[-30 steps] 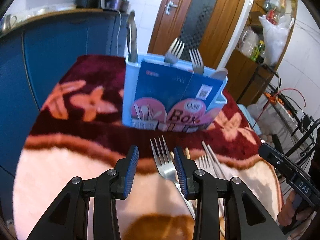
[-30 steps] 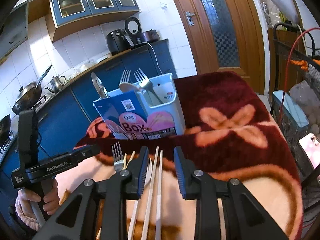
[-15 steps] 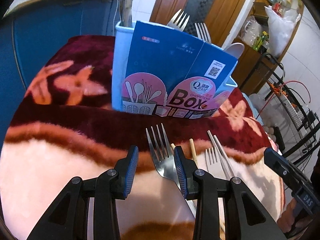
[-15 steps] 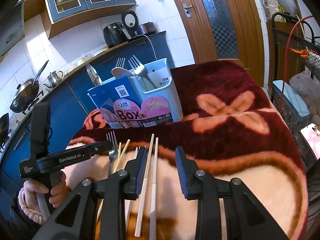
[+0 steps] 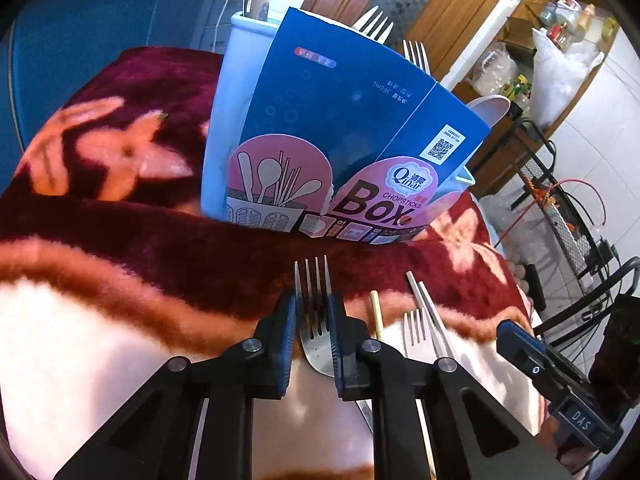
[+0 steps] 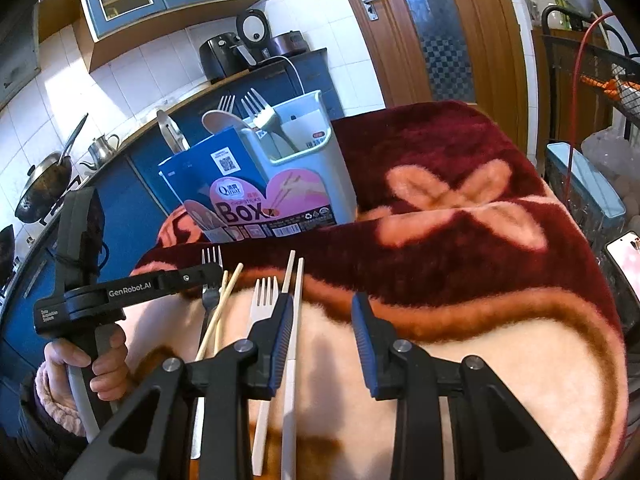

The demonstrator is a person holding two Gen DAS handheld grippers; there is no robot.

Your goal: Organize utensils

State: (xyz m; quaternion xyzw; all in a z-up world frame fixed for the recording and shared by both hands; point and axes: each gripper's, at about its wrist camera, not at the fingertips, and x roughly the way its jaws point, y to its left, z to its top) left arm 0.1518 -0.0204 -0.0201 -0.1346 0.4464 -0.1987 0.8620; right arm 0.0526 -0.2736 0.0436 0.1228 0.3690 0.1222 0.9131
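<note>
A pale blue utensil holder with a blue "Box" card sleeve stands on the blanket, with forks and a spoon in it; it also shows in the right wrist view. My left gripper is shut on a steel fork that lies flat, tines toward the holder. My right gripper is open and empty above the blanket, with a pair of white chopsticks at its left finger. A white fork and wooden chopsticks lie to the left.
A maroon and pink flowered blanket covers the table. Blue kitchen cabinets stand behind the holder. A wire rack and cables are beyond the table's right edge. A wooden door is at the back.
My left gripper has moved forward and closed its jaws on the steel fork's head. My right gripper has drawn back slightly and opened wider.
</note>
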